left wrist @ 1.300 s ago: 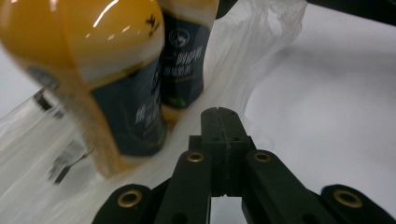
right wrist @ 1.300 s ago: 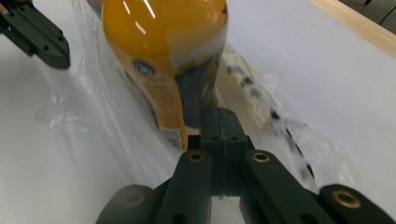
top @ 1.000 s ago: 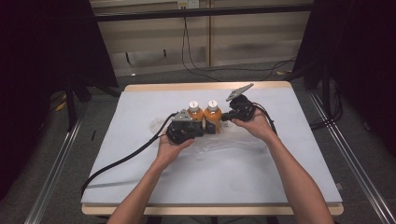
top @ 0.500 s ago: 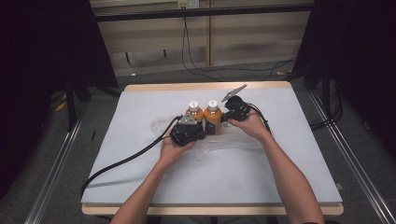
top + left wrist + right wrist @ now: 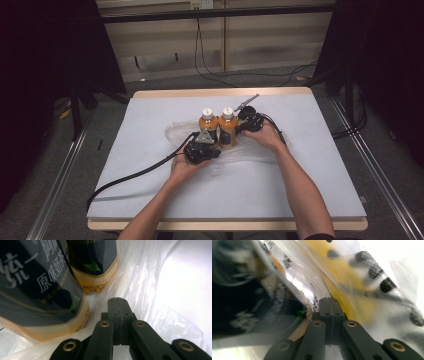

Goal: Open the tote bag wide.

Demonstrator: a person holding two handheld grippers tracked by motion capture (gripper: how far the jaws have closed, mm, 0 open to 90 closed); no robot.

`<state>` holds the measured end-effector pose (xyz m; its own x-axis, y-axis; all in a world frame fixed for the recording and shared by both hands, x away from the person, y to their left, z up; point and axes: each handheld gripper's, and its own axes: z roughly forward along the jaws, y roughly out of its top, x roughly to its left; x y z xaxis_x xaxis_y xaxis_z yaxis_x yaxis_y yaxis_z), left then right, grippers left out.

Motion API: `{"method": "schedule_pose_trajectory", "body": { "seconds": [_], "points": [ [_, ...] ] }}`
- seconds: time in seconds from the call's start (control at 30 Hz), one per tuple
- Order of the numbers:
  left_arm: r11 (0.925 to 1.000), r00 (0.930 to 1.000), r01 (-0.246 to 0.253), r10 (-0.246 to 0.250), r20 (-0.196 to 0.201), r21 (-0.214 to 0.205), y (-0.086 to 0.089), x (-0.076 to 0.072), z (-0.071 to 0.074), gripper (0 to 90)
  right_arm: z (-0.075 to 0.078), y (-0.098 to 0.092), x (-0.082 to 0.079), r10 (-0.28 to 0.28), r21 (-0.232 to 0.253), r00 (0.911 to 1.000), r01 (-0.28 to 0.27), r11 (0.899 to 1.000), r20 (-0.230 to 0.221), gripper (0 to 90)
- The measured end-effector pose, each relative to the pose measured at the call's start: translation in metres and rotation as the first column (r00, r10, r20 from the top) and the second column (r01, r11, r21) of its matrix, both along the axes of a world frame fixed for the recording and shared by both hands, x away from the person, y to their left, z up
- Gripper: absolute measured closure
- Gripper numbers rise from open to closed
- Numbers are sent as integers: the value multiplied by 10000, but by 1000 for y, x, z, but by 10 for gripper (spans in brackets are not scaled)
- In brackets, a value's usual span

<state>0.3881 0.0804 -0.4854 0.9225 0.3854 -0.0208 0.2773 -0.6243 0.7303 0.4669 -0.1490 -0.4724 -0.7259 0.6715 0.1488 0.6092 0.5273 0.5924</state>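
Observation:
Two orange drink bottles with white caps stand side by side mid-table, the left bottle [image 5: 208,126] and the right bottle [image 5: 228,127], on a clear plastic bag [image 5: 252,152]. My left gripper [image 5: 212,142] sits at the left bottle's base, jaws shut. In the left gripper view the left gripper [image 5: 116,299] points into the bag film [image 5: 150,287], with the dark-labelled bottles [image 5: 37,290] close on its left. My right gripper [image 5: 239,130] is beside the right bottle, jaws shut. In the right gripper view the right gripper [image 5: 328,299] touches printed bag film [image 5: 352,272]. Whether either pinches film I cannot tell.
The white table top [image 5: 150,120] has free room on every side of the bottles. A thick black cable [image 5: 135,175] trails from the left gripper to the front left. The person's forearms [image 5: 300,185] come in from the near edge. Dark floor and rails flank the table.
Both hands have sunk a little toward the table beside the bottles, the right one more. The bottles have stayed in place and the jaws have stayed shut.

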Motion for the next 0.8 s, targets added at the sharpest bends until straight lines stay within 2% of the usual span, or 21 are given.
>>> {"method": "schedule_pose_trajectory", "body": {
  "seconds": [0.13, 0.17, 0.2, 0.27, 0.3, 0.33, 0.43, 0.47, 0.5, 0.53, 0.6, 0.8],
  "points": [
    [9994, 9997, 220, -218, -94, 263, 4, 1, 2, 900, -2, 0, 4, -154, 29, 9998, 154, 9999, -90, 900],
    [9998, 9997, 144, -142, -179, 117, 4, 1, 2, 900, -2, 0, 7, -200, -20, 9997, 200, 9998, -144, 900],
    [9993, 9995, 274, -270, -190, 235, 6, 2, 2, 900, -2, 0, 7, -200, -20, 9997, 200, 9998, -144, 900],
    [9997, 9989, 231, -230, -397, 25, 8, 2, 1, 900, -2, 2, 9, -293, -24, 9993, 292, 9996, -232, 900],
    [9983, 9978, 509, -496, -434, 285, 10, 3, 3, 900, -2, 2, 11, -257, -68, 9995, 256, 9996, -190, 900],
    [9989, 9976, 469, -469, -512, 1, 10, 2, 2, 900, -2, 3, 13, -289, -45, 9994, 288, 9996, -206, 900],
    [9982, 9959, 599, -602, -670, -62, 13, -3, 2, 900, -2, 4, 17, -359, 58, 9989, 361, 9993, -311, 900],
    [9978, 9957, 664, -662, -647, 12, 13, -4, 2, 900, -3, 5, 18, -384, 62, 9987, 386, 9992, -331, 900],
    [9973, 9950, 719, -728, -690, -152, 13, -6, 1, 900, -2, 6, 19, -444, 62, 9983, 446, 9990, -385, 900],
    [9963, 9940, 855, -846, -691, 98, 14, -6, 2, 900, -2, 7, 20, -506, 38, 9980, 507, 9987, -384, 900],
    [9958, 9932, 914, -913, -729, -8, 12, -10, 2, 900, -2, 9, 22, -527, -15, 9980, 527, 9986, -348, 900],
    [9922, 9907, 1213, -1193, -649, 271, 12, -20, 5, 900, 0, 18, 28, -617, -253, 9974, 608, 9978, -368, 900]
  ]
}}
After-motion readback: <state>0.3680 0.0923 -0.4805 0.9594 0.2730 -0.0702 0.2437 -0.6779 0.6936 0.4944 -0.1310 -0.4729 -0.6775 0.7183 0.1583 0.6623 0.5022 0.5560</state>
